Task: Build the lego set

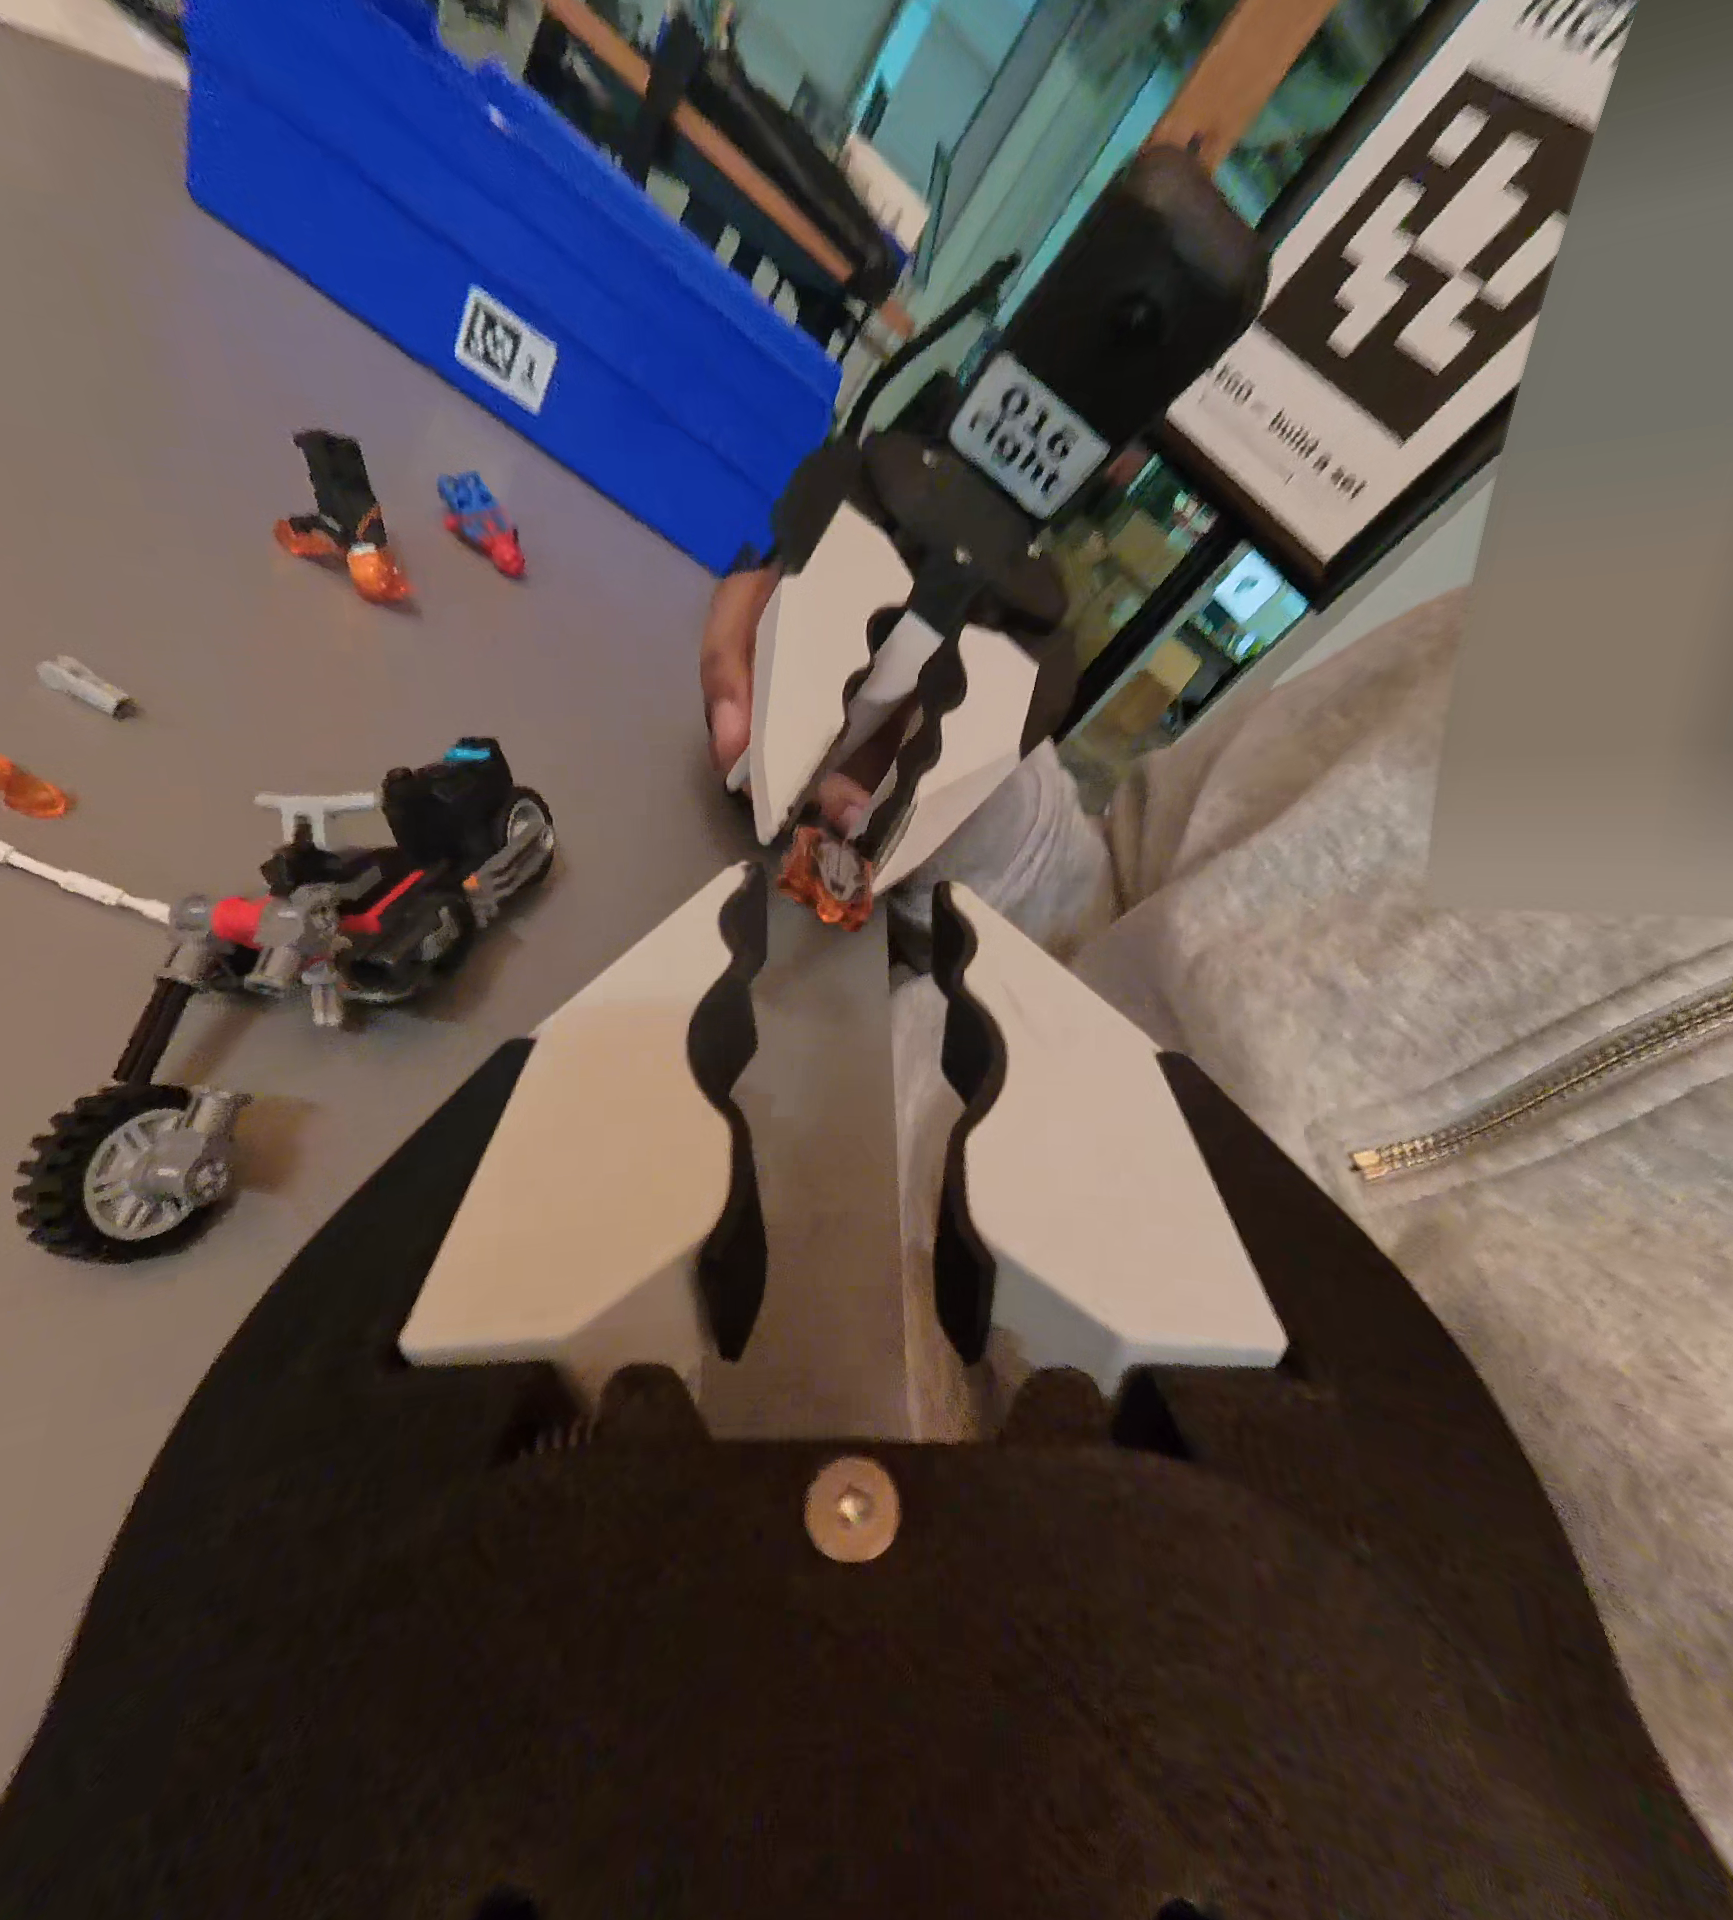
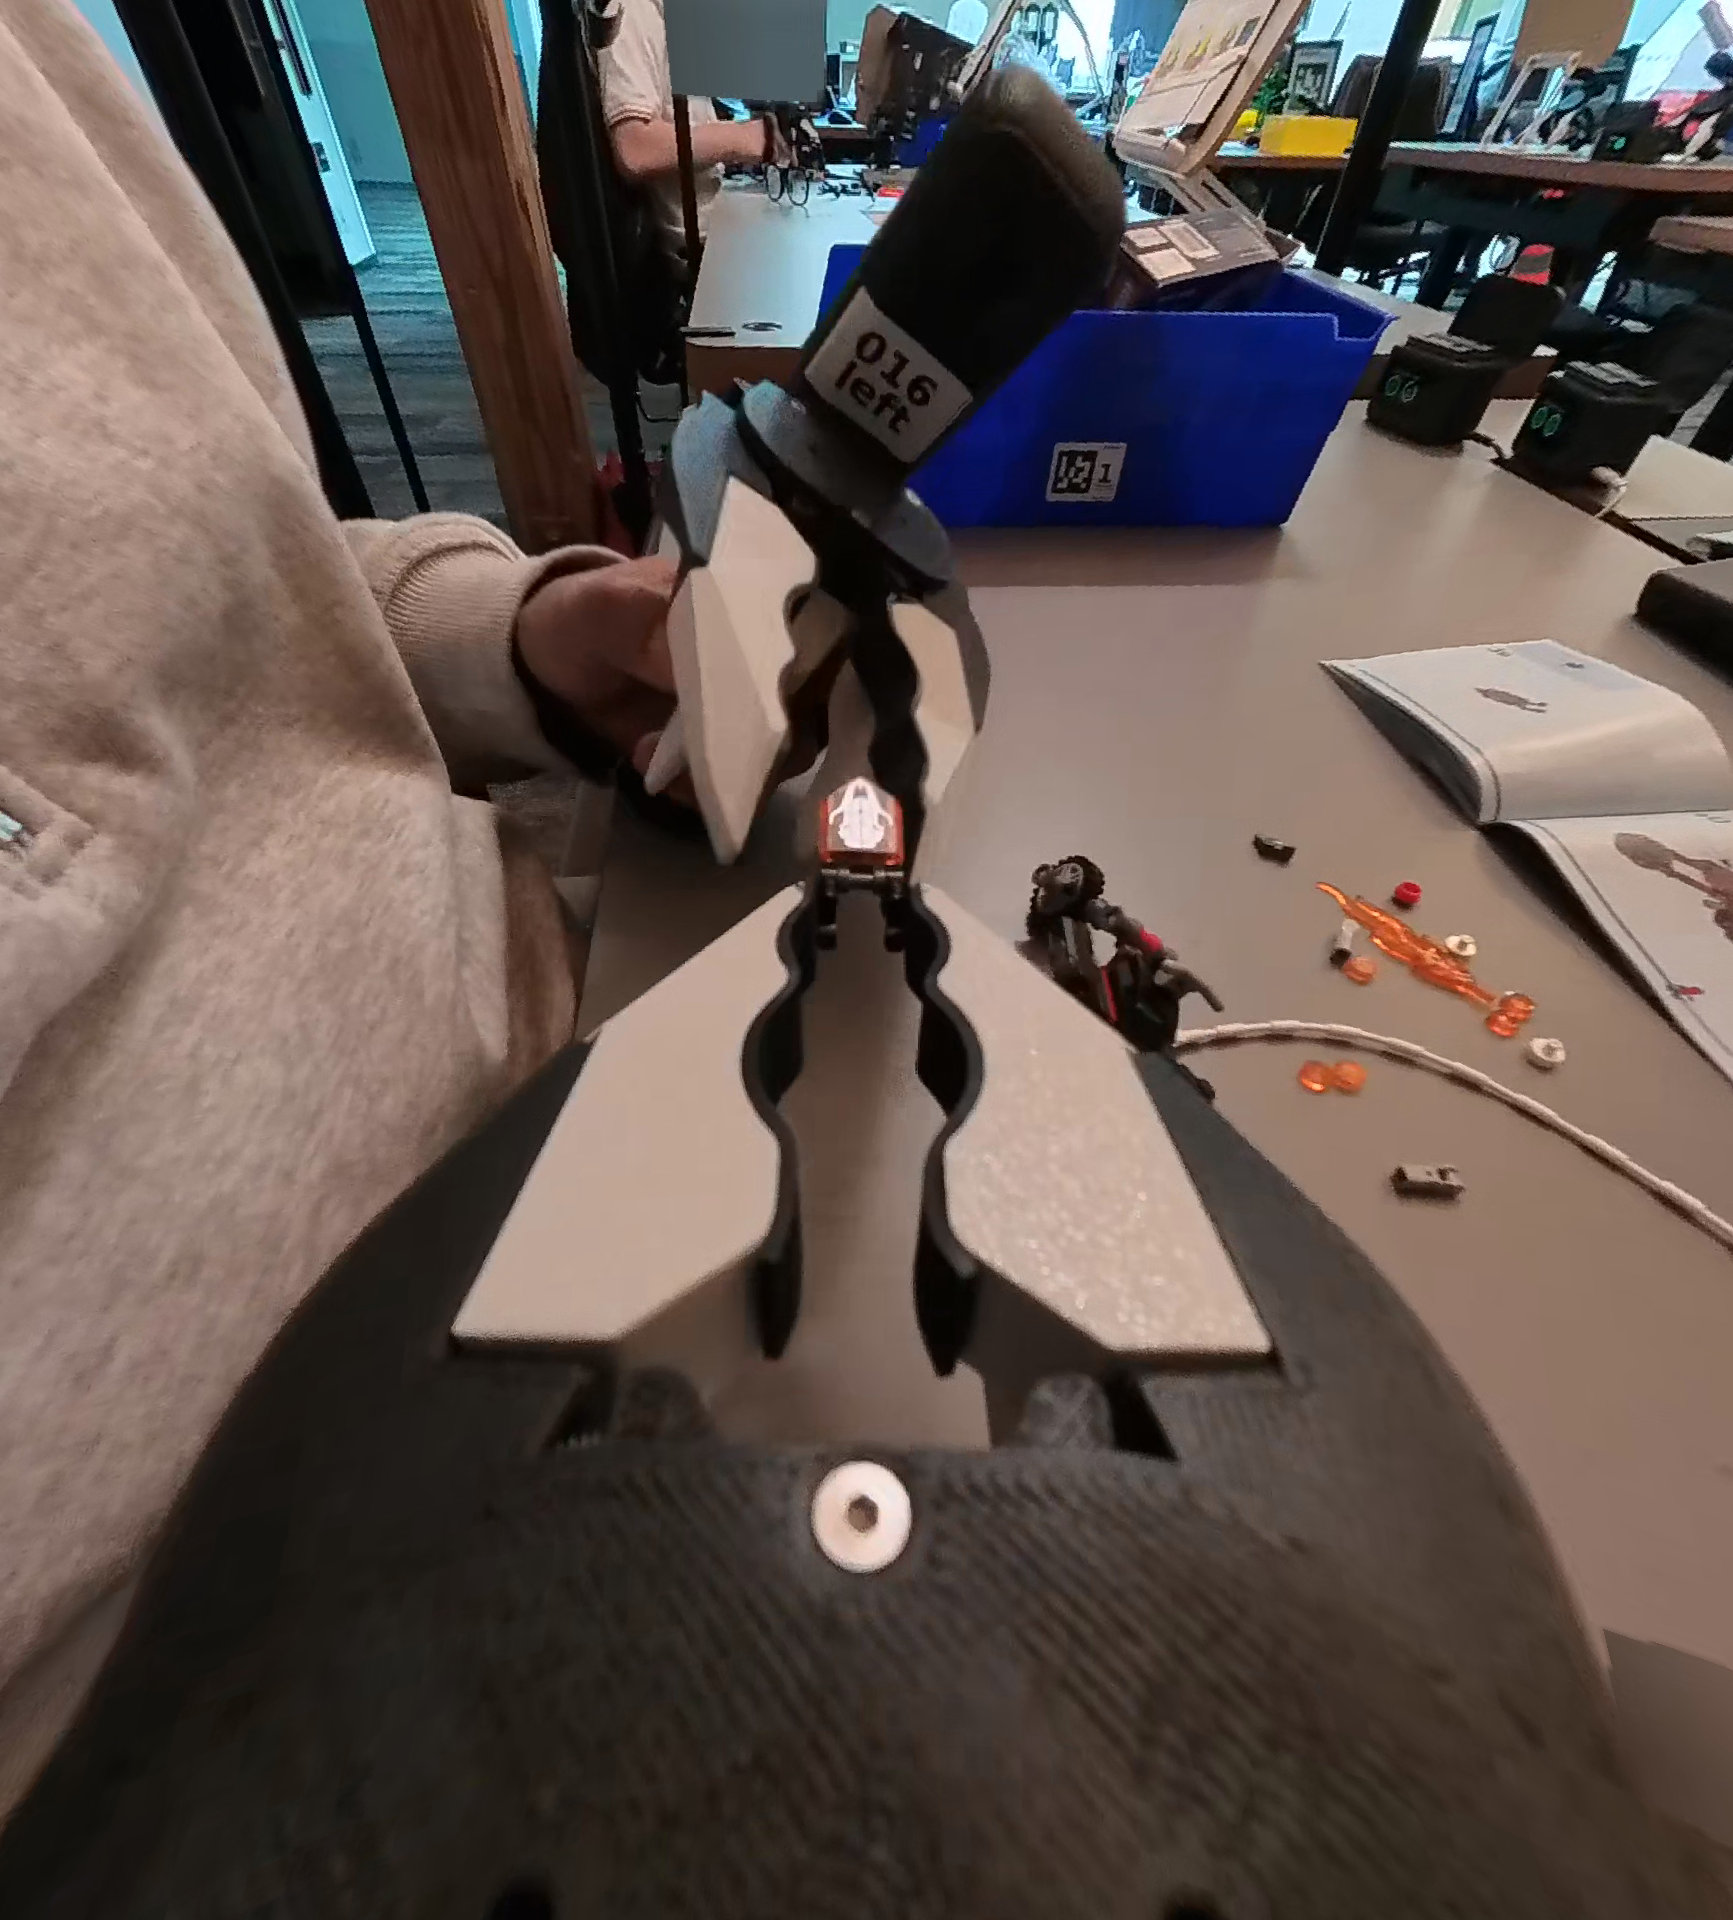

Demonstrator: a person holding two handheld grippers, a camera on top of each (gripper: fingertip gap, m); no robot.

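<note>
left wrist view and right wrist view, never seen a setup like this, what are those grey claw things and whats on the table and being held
There is no robot here. A person holds a hand tool with two grey fingers in each hand, and a camera on each tool looks forward along its fingers. The left wrist view shows the left gripper with its fingers apart. The right wrist view shows the right gripper pinching a small orange-and-black lego piece. The two tools meet tip to tip at that piece. On the grey table are a part-built lego motorcycle, loose orange pieces, an open instruction booklet, a white cord and a blue bin.
</note>
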